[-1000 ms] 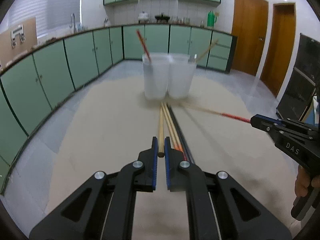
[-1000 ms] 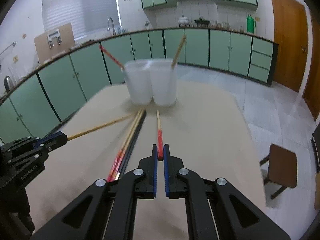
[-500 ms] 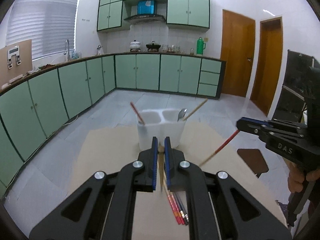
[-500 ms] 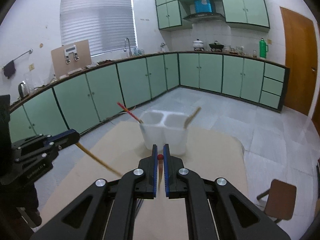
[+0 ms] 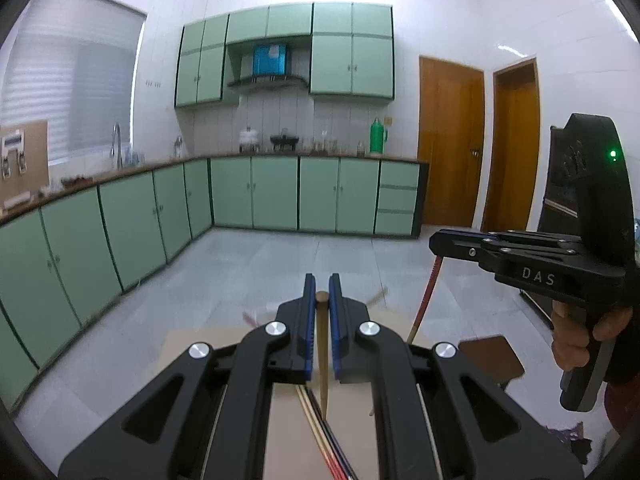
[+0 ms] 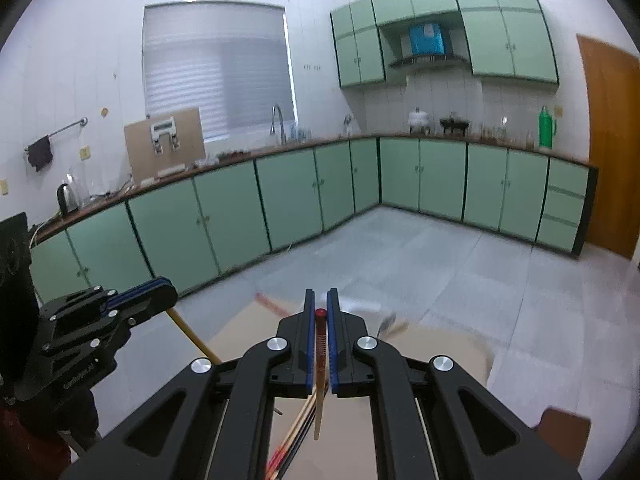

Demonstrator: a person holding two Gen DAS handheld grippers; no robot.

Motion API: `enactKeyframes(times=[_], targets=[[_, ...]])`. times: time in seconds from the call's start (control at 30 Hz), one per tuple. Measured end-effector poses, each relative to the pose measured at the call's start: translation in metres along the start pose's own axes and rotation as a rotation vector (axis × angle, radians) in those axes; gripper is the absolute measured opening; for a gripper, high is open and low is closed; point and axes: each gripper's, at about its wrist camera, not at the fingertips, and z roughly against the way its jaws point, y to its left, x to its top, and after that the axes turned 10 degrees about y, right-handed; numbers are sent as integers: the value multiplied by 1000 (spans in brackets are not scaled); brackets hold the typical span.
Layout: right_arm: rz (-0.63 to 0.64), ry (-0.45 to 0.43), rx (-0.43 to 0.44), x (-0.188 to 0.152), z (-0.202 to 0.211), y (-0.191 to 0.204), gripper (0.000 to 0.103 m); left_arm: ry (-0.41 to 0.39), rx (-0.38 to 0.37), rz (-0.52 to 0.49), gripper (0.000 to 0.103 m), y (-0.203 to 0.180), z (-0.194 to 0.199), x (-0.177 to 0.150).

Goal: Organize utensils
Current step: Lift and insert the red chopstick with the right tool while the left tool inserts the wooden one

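My left gripper (image 5: 321,286) is shut on a plain wooden chopstick (image 5: 323,360), which hangs down between the blue pads. My right gripper (image 6: 321,298) is shut on a red-topped chopstick (image 6: 319,360) that hangs the same way. Both are held well above the beige table (image 5: 192,348). Each gripper shows in the other's view: the right gripper (image 5: 434,245) with its red chopstick (image 5: 425,304), the left gripper (image 6: 170,292) with its wooden one (image 6: 192,336). Several more chopsticks (image 6: 296,428) lie on the table below. The white utensil holder (image 6: 360,305) is blurred and mostly hidden behind the fingers.
A brown stool (image 5: 492,356) stands on the floor to the right of the table. Green kitchen cabinets (image 6: 224,216) line the far walls, with grey tiled floor between them and the table. A person's hand (image 5: 576,332) grips the right gripper's handle.
Both grippers have risen from the tabletop, each lifting its chopstick from lying flat to hanging down. The holder has dropped from mid-view to behind the fingers.
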Motion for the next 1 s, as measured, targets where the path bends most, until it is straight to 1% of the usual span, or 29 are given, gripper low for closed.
enactKeyframes(times=[0.1,0.27,0.4,0.47,0.6,0.7,0.87,1.0], targets=[[13,-49,-25,23,2,0,5,-40,9,-9,5,-1,-6,22],[11,-114,-67,56,-4,-6,5,-93,38,-15,5,-1,-28,55],[-5,-143,-80,74,-14,-13,5,-113,51,-2,5,1,-47,70],[-2,-164,-104,82,-23,-16,5,-119,65,-2,5,2,-62,76],[-16,-162,-119,87,-44,-22,5,-105,98,-22,5,0,-88,78],[-37,-147,-124,86,-65,-30,5,-86,104,-21,5,0,-109,73],[-78,-105,-122,73,-100,-42,5,-31,110,1,5,11,-144,59],[-108,-75,-114,61,-118,-52,5,15,121,20,5,24,-166,47]])
